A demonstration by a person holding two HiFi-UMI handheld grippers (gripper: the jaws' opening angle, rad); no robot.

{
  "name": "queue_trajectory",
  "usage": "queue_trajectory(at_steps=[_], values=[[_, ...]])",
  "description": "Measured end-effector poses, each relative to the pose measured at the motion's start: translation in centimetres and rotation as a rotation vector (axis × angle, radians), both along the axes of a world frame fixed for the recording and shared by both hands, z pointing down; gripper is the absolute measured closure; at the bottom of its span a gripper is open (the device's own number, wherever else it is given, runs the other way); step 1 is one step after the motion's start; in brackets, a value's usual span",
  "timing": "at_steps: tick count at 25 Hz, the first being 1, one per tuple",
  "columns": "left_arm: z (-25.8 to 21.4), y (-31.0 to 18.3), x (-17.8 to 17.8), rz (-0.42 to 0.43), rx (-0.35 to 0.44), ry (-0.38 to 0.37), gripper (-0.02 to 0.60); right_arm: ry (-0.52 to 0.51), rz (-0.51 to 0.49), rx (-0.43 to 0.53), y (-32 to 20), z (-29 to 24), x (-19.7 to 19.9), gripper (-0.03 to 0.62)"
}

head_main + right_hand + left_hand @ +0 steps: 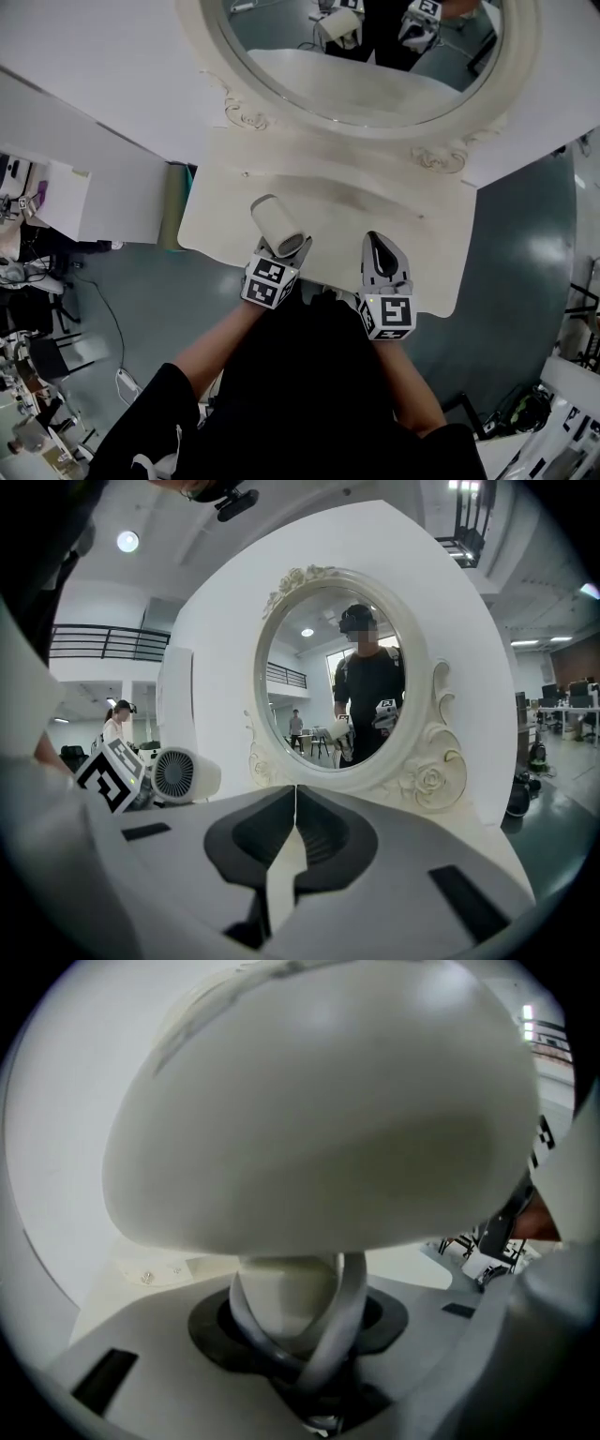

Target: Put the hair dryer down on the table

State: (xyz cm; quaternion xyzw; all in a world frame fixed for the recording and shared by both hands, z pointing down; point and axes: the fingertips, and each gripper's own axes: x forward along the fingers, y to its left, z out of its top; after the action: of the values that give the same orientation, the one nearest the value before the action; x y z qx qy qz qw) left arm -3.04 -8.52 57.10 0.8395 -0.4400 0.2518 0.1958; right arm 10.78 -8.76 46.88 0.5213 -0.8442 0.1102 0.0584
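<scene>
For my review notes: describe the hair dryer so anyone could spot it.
Below the oval mirror, over the white table, the left gripper holds the hair dryer. It is a stubby white cylinder; the right gripper beside holds nothing.

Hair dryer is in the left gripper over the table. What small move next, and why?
Probably lower the left gripper until the hair dryer rests on the table: its jaws grip the handle, and the dryer seems just above it.

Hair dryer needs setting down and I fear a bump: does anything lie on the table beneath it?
Nothing visible does: the hair dryer, held in the left gripper, hangs over bare table before the mirror.
</scene>
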Motion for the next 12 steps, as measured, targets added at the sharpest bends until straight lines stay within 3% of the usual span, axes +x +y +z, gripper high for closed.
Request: queue_trajectory(at_steps=[6, 9, 12], values=[[2.7, -0.4, 0.7, 0.061, -0.049, -0.038, 0.399, 0.021, 0.012, -0.015, -0.5, 1.0, -0.6, 0.576], [4.1, -0.7, 1.1, 0.092, -0.073, -0.031, 0.399, 0.063, -0.026, -0.049, -0.3, 2.6, -1.6, 0.576], [6.1, -1.0, 0.7, 0.114, -0.092, -0.079, 0.400, 0.059, -0.062, -0.095, -0.2, 4.2, -2.7, 0.576]])
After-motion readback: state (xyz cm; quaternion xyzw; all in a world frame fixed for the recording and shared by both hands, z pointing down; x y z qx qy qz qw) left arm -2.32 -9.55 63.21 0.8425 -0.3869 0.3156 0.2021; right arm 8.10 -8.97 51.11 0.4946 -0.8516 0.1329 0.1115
